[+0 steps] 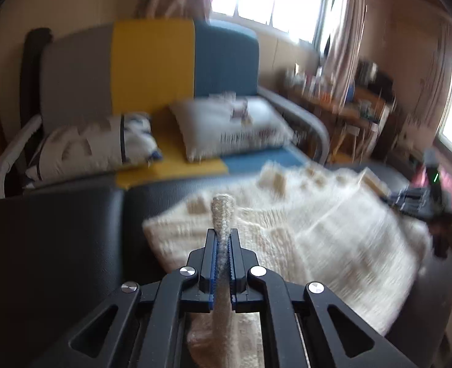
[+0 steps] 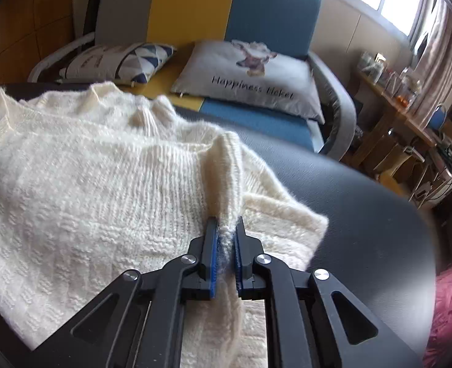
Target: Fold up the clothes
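Observation:
A cream knitted sweater (image 2: 81,184) lies spread on a dark leather surface (image 2: 364,208). In the right wrist view my right gripper (image 2: 226,227) is shut on a raised fold of the sweater's knit near its right side. The left wrist view is blurred by motion. There my left gripper (image 1: 222,239) is shut on a pinched ridge of the sweater (image 1: 333,239), which sticks up past the fingertips. The other gripper (image 1: 422,202) shows at the right edge of that view, over the sweater's far side.
Behind the dark surface stands a sofa (image 2: 272,9) in grey, yellow and blue with two cushions (image 2: 250,76). A cluttered wooden shelf (image 2: 403,113) and curtained windows are at the right. Pink fabric (image 2: 450,306) lies at the lower right.

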A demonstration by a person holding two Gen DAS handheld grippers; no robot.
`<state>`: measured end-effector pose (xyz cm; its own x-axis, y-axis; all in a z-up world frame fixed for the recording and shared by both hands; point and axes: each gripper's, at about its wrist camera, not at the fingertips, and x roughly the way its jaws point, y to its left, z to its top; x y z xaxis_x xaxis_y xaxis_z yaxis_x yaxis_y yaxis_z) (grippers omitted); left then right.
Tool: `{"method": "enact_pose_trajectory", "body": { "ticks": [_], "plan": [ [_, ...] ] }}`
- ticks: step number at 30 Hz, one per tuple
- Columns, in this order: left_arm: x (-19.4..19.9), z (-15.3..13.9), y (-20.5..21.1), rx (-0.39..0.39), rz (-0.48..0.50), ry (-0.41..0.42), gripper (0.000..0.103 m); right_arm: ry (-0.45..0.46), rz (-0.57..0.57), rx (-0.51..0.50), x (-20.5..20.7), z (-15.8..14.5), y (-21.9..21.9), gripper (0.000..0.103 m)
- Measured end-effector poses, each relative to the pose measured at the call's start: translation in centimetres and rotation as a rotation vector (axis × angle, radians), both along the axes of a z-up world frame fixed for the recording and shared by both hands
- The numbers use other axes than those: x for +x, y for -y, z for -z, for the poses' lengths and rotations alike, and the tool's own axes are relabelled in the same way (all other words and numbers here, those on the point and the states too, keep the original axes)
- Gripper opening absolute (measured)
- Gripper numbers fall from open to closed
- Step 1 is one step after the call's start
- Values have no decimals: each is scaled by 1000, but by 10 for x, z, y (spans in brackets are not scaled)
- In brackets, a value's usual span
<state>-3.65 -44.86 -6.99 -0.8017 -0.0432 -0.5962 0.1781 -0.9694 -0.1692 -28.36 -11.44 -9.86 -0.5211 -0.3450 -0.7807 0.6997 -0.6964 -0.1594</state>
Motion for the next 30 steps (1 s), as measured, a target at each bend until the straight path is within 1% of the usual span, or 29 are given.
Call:
{"method": "enact_pose_trajectory", "body": {
  "ticks": [2, 4, 5, 7, 8, 10, 11, 12, 13, 14, 17, 19, 21, 24, 26, 30],
  "plan": [
    [8, -16, 0, 6, 2, -60, 5, -31, 5, -37, 5, -15, -6, 8],
    [8, -26, 0, 9, 2, -99, 5, -51, 21, -90, 8, -31, -14, 8],
    [3, -29, 0, 11, 7, -107, 5, -57, 33, -111, 8, -38, -18, 8],
    [-15, -21, 7, 32, -8, -71, 5, -50, 71, -125, 1, -40, -25, 8],
    [-24, -16, 11, 44, -17, -50, 5, -20, 100, -129, -6, -34, -28, 8],
    [-47, 8, 21, 64, -75, 40, 5, 73, 157, -126, -21, -11, -34, 8],
    [-57, 23, 25, 95, -77, 97, 6, 120, 179, -122, -27, 2, -36, 8],
    [-63, 36, 27, 90, -97, 144, 6, 143, 187, -118, -28, 11, -37, 7],
    [-68, 49, 28, 74, -123, 186, 7, 141, 190, -124, -26, 14, -38, 8],
    [-70, 59, 29, 84, -120, 216, 10, 140, 193, -131, -25, 17, -39, 8],
    [-64, 60, 32, 114, -139, 186, 12, 141, 189, -130, -25, 18, -39, 8],
    [-66, 64, 30, 121, -136, 199, 12, 143, 173, -113, -26, 20, -36, 8],
    [-65, 65, 26, 97, -135, 201, 12, 160, 169, -116, -27, 20, -37, 8],
    [-58, 67, 19, 114, -124, 208, 12, 202, 150, -124, -25, 20, -43, 8],
    [-53, 70, 14, 110, -107, 211, 12, 228, 128, -118, -19, 21, -49, 8],
    [-29, 71, 1, 134, -84, 222, 12, 244, 95, -92, 2, 21, -63, 8]
  ]
}}
